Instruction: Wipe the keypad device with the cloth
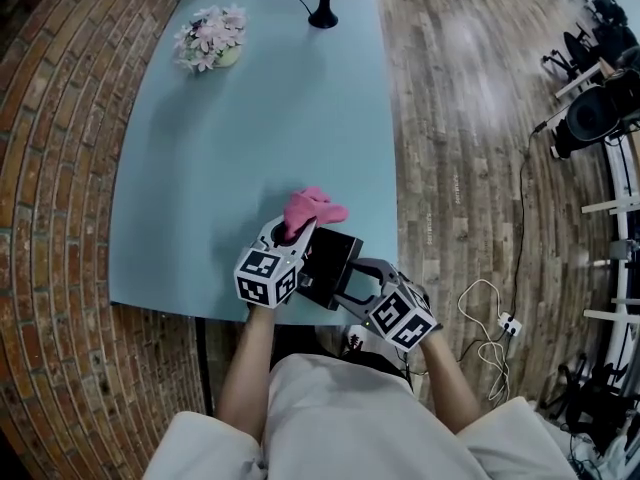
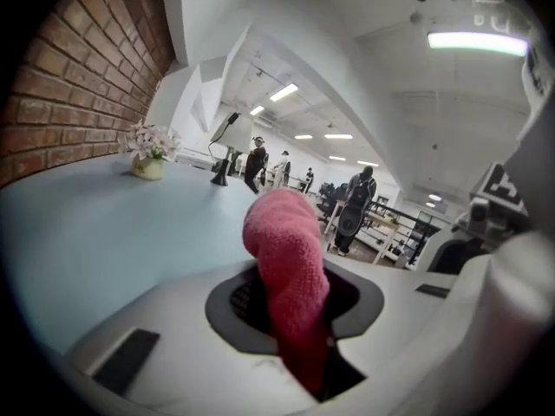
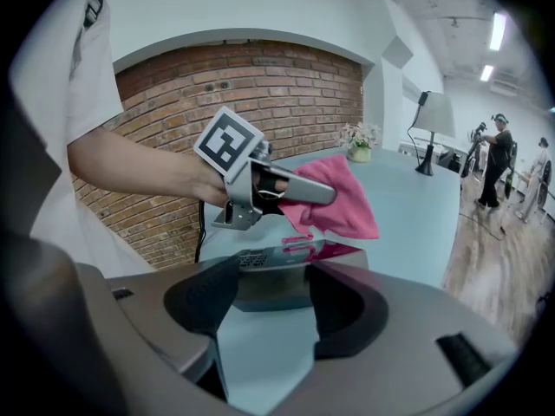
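Note:
A pink cloth [image 1: 312, 209] is bunched in my left gripper [image 1: 290, 234], which is shut on it just above the far end of the black keypad device [image 1: 331, 256]. The device lies near the front edge of the light blue table [image 1: 250, 128]. My right gripper [image 1: 352, 282] is shut on the device's near end. In the right gripper view the device [image 3: 270, 277] sits between the two jaws, with the cloth [image 3: 340, 202] hanging over its glossy top from the left gripper [image 3: 325, 195]. In the left gripper view the cloth [image 2: 286, 267] rises from between the jaws and hides the device.
A pot of pale flowers [image 1: 210, 38] and a black lamp base [image 1: 322, 13] stand at the table's far end. Brick paving runs along the left, wood floor on the right with a cable and power strip [image 1: 505, 323]. Several people stand far off.

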Motion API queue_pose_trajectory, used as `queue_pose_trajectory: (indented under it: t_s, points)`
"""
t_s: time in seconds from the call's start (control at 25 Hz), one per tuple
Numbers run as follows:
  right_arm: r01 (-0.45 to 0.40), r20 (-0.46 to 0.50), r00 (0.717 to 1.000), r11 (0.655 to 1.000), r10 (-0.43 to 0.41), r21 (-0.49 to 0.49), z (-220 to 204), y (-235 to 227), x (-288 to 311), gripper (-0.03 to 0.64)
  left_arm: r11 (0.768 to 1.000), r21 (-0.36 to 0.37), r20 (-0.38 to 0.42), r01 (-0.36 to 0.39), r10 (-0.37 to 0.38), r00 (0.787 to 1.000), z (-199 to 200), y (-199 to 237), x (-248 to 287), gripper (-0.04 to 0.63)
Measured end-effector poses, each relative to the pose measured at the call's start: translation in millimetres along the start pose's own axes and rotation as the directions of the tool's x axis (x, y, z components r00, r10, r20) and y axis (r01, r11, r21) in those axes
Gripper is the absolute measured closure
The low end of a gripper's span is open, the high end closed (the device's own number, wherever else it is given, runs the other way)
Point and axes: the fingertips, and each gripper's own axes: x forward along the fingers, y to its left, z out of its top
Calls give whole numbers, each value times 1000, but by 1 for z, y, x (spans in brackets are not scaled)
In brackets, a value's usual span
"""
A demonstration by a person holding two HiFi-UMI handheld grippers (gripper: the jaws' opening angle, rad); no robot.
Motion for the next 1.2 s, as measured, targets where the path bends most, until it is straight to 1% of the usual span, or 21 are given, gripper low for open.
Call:
queue_pose_trajectory:
  t_s: [0.08, 0.12, 0.2, 0.28, 0.36, 0.44, 0.6, 0.72, 0.8, 0.96, 1.2]
  points:
    - [-1, -1, 1000, 1000, 1, 7, 0, 0, -1, 333, 997, 3, 54, 82, -82, 995, 15, -24, -9, 465]
    - [-2, -3, 1000, 1000, 2, 8, 0, 0, -1, 333, 993, 16, 61, 118, -119, 991, 18, -36, -11, 465]
    - [-4, -8, 1000, 1000, 4, 3, -1, 0, -1, 334, 985, 65, 22, 162, -164, 986, 12, -57, -12, 465]
    - [-6, -6, 1000, 1000, 6, -2, -1, 0, -1, 333, 979, 99, -47, 180, -176, 983, -3, -69, -8, 465]
    - [-7, -2, 1000, 1000, 7, 0, 0, 1, -2, 333, 974, 105, -101, 201, -191, 976, -18, -79, -5, 465]
    - [-5, -7, 1000, 1000, 5, 2, 1, 1, -3, 333, 970, 113, -126, 214, -199, 972, -26, -88, -3, 465]
    - [-8, -15, 1000, 1000, 7, -10, 2, 0, -2, 333, 974, 105, -139, 202, -187, 972, -29, -84, 0, 466]
    - [-9, -17, 1000, 1000, 9, -11, 0, 1, -1, 333, 982, 94, -158, 166, -149, 976, -37, -69, 3, 466]
    - [-10, -12, 1000, 1000, 10, -9, 1, 1, -2, 333, 987, 68, -173, 145, -131, 976, -42, -59, 4, 466]
    - [-13, -13, 1000, 1000, 13, -2, 3, 0, -2, 333, 994, 23, -215, 106, -99, 972, -52, -36, 5, 466]
    - [-14, -18, 1000, 1000, 14, -1, 1, 0, -1, 333, 999, -27, -286, 43, -48, 957, -70, -7, 6, 466]
